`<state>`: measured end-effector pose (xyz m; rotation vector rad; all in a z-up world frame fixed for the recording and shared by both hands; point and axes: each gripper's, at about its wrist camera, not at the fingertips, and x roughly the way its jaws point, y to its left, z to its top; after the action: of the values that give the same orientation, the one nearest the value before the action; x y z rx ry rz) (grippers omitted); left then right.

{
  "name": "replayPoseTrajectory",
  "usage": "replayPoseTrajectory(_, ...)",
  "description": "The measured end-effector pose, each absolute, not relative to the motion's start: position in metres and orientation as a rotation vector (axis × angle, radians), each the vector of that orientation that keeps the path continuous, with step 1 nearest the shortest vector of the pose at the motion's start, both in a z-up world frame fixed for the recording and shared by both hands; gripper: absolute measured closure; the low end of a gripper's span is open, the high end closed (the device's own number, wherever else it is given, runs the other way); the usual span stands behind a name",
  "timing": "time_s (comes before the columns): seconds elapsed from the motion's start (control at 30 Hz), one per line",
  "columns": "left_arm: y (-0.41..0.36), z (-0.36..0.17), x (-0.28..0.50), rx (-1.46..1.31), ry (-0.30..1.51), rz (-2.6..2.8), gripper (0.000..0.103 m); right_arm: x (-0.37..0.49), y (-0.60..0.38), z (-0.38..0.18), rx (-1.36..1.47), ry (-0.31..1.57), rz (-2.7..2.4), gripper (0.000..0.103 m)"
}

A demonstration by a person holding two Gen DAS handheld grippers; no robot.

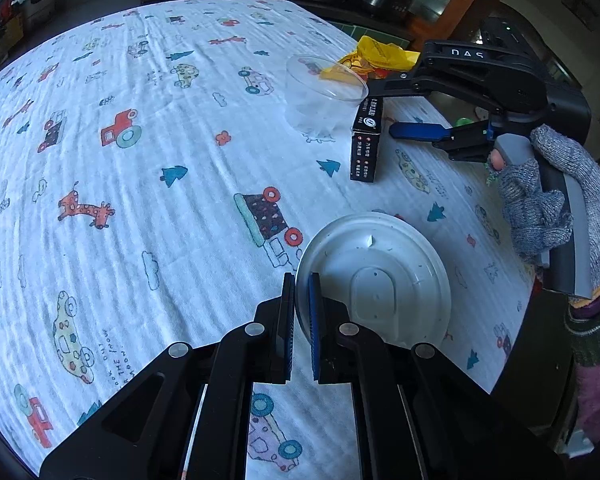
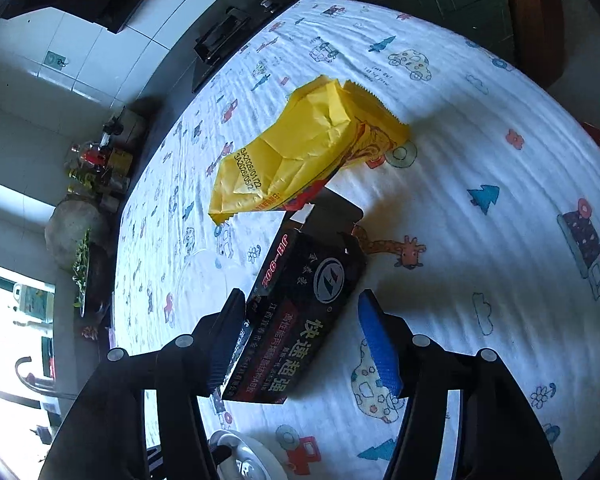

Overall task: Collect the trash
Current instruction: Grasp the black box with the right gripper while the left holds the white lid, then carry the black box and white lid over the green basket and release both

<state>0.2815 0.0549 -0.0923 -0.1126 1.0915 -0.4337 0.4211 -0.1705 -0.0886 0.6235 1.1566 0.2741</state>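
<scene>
Left wrist view: the left gripper [image 1: 301, 286] is clamped on the rim of a white lid [image 1: 374, 276] near the cloth's [image 1: 148, 184] near right side; farther off a clear cup [image 1: 320, 96] stands just left of a black box [image 1: 366, 140]; the right gripper [image 1: 380, 114] straddles the box's far end, a yellow wrapper [image 1: 374, 56] beyond.

Right wrist view: the right gripper [image 2: 302, 322] is half-wide around the box [image 2: 300, 312]; its left pad looks to touch, its blue pad [image 2: 380, 348] apart; the wrapper [image 2: 296, 152] lies beyond.
</scene>
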Motion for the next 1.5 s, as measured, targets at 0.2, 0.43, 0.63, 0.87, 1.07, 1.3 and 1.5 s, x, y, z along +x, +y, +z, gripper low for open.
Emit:
replayPoseTrajectory(0.2, 0.055, -0.093, 0.28, -0.113, 1.09, -0.438, 0.097, 0.425, -0.167, -0.094, 0.661, 1.169, 0.265, 0.045)
replayPoseTrajectory(0.43, 0.055, -0.093, 0.281, -0.111, 1.089, -0.438, 0.097, 0.428, -0.166, -0.095, 0.676, 1.165, 0.249, 0.044)
replayPoseTrajectory(0.63, 0.054, -0.093, 0.281, -0.109, 1.091, -0.433, 0.097, 0.427, -0.166, -0.095, 0.692, 1.152, 0.241, 0.05)
replayPoseTrajectory(0.87, 0.051, -0.092, 0.278, -0.12, 1.098, -0.439, 0.097, 0.415, -0.168, -0.09, 0.67, 1.123, 0.269, 0.053)
replayPoseTrajectory(1.07, 0.043, -0.092, 0.275, -0.143, 1.1, -0.467, 0.097, 0.398, -0.172, -0.068, 0.572, 1.059, 0.28, 0.054)
replayPoseTrajectory(1.3, 0.015, -0.084, 0.272, -0.144, 1.09, -0.515, 0.098, 0.37, -0.204, -0.039, 0.507, 0.958, 0.267, 0.055)
replayPoseTrajectory(1.5, -0.008, -0.074, 0.277, -0.158, 1.073, -0.556, 0.098, 0.343, -0.245, -0.026, 0.474, 0.89, 0.228, 0.055)
